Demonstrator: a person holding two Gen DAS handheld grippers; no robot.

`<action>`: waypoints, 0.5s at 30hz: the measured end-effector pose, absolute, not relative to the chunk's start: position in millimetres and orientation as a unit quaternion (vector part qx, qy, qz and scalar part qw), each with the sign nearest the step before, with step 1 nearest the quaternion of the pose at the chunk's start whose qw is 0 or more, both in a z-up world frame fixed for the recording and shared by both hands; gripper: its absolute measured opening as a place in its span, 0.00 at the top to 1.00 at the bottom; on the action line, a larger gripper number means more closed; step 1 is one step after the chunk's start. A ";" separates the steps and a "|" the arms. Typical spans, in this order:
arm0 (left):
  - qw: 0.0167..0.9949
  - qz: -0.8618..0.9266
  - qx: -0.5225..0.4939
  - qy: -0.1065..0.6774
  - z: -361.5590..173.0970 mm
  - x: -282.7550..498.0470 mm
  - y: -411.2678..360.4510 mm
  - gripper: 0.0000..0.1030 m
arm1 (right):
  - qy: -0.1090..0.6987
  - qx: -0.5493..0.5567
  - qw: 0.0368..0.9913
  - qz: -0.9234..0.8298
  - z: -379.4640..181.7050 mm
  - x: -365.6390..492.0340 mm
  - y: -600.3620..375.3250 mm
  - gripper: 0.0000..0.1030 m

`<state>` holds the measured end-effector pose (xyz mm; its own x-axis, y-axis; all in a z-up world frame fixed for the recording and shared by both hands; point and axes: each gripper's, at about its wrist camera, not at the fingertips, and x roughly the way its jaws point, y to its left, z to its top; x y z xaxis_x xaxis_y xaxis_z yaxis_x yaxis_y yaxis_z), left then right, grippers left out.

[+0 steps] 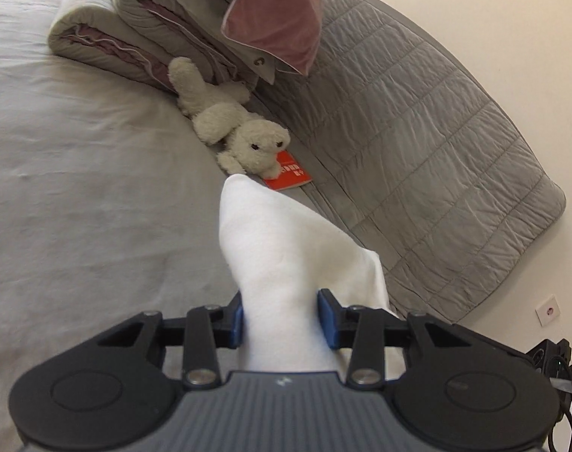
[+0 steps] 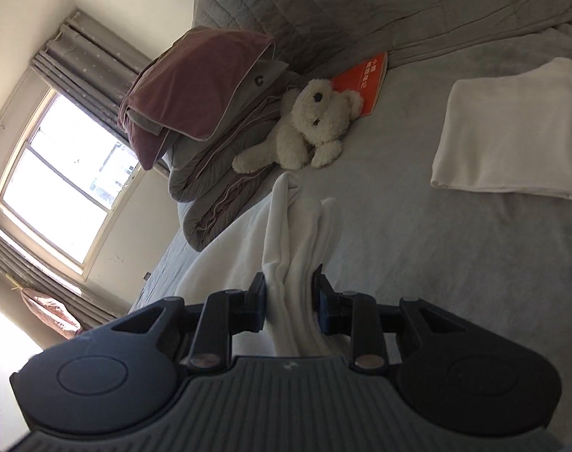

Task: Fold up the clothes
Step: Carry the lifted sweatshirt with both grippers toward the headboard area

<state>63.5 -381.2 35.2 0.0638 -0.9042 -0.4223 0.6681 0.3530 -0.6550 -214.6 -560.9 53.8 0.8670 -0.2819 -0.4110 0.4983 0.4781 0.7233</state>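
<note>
Left gripper (image 1: pixel 284 318) pinches white cloth (image 1: pixel 286 260); cloth sticks up between pads. Right gripper (image 2: pixel 290 301) squeezes bunched part of white cloth (image 2: pixel 297 241), rest hangs toward bed (image 2: pixel 455 263). Farther: folded white cloth (image 2: pixel 508 132) flat on bed. Teddy bear (image 2: pixel 308 128), orange book (image 2: pixel 365 83) near far edge.

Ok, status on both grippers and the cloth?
Left gripper and right gripper both clamped on white cloth. Folded one on bed. Stuffed toy ahead.
</note>
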 end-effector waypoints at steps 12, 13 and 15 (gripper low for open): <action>0.616 -0.674 -0.053 0.404 46.5 31.3 -558.7 0.63 | 0.028 0.435 0.834 -0.338 38.8 -275.5 -645.3 0.71; 0.607 -0.684 -0.045 0.402 44.4 25.2 -572.3 0.63 | 0.022 0.428 0.833 -0.351 36.7 -280.3 -648.2 0.71; 0.589 -0.701 -0.035 0.401 39.1 15.8 -598.3 0.63 | 0.008 0.412 0.829 -0.377 32.6 -290.0 -653.8 0.71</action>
<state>15.8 -598.3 39.1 -0.3028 -0.8540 -0.4230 0.7975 0.0159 -0.6031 -290.0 -653.8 32.6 0.7152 -0.6187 -0.3251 0.6327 0.3755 0.6773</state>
